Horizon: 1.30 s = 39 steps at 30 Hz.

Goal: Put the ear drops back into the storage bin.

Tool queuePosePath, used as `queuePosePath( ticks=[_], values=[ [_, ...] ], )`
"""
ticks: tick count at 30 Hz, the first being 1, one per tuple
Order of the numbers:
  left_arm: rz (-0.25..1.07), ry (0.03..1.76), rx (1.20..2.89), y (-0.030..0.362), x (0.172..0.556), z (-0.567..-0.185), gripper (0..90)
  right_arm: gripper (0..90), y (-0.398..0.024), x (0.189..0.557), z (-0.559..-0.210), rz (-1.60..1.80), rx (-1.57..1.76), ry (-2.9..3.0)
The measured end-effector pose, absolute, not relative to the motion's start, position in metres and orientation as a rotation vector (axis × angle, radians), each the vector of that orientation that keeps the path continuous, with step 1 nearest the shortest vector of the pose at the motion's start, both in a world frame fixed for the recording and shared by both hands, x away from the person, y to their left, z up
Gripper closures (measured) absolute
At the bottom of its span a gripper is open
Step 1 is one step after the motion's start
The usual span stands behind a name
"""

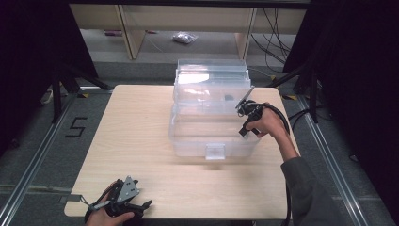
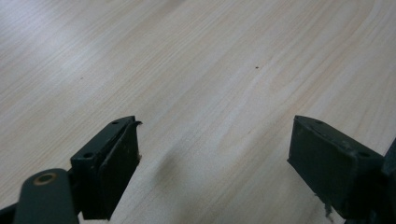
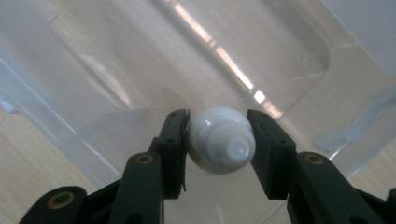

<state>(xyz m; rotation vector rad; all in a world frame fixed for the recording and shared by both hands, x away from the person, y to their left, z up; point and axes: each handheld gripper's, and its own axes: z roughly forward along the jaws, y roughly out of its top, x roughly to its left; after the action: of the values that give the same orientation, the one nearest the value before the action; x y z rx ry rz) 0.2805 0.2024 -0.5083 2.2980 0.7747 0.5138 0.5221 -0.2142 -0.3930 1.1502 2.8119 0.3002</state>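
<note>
The right claw [image 3: 218,140] was clamped on a white tube [image 3: 221,139] above the open clear box [image 1: 211,123], probably to drop it inside; the left claw [image 2: 215,158] rested with its jaws apart at the near left of the table [image 1: 141,136].

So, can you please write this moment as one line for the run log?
right gripper: shut on white bottle, over clear plastic box | left gripper: open, over bare table | box lid: open

light: bright overhead, dark edges | glare: streak on clear bin [image 3: 233,70] | focus: soft
</note>
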Motion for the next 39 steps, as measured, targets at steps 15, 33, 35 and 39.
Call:
queuePosePath(
  ticks=[15,33,35,39],
  values=[
    [0.515,0.776,2.295,0.202,0.280,-0.508,15.7,60.2,-0.205,0.530,-0.408,0.200,1.225,2.818],
    [0.515,0.777,2.295,0.202,0.280,-0.508,15.7,60.2,-0.207,0.532,-0.422,0.134,1.281,2.818],
    [0.515,0.777,2.296,0.203,0.280,-0.508,15.7,60.2,-0.206,0.532,-0.423,0.127,1.296,2.814],
    [0.515,0.775,2.296,0.202,0.280,-0.508,15.7,60.2,-0.205,0.532,-0.425,0.114,1.270,2.819]
  ],
)
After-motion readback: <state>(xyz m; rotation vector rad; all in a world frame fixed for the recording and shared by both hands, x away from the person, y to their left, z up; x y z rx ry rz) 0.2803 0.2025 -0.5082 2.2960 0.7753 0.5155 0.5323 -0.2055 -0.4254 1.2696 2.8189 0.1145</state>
